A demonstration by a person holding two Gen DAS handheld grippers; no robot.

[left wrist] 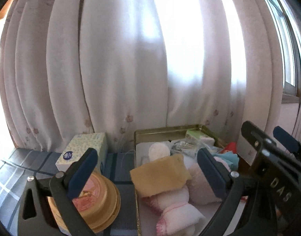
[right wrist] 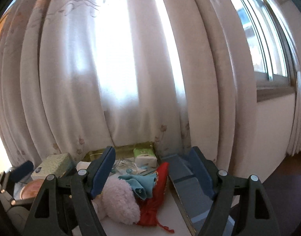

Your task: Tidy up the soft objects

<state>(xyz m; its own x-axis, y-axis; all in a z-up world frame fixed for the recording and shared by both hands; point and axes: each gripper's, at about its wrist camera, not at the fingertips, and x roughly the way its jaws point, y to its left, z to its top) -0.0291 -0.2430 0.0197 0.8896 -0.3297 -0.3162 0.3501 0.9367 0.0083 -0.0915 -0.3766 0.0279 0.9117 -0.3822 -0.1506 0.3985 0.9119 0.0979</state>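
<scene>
Soft cloths [left wrist: 160,179] fill the tin [left wrist: 170,130] — curtain [left wrist: 111,68] close behind.

The tray [left wrist: 166,130] looks like glossy gold metal. In it lie a matt yellow cloth [left wrist: 160,175] and a fluffy pink cloth [right wrist: 119,202]. The tissue box [left wrist: 83,149] is smooth cardboard.

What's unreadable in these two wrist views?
- Left wrist: round tin half hidden by the left gripper.
- Left wrist: rolled towels cut off at the bottom edge.
- Right wrist: clear packets in the tray too small to identify.
- Both views: outside washed out behind the curtain.
</scene>
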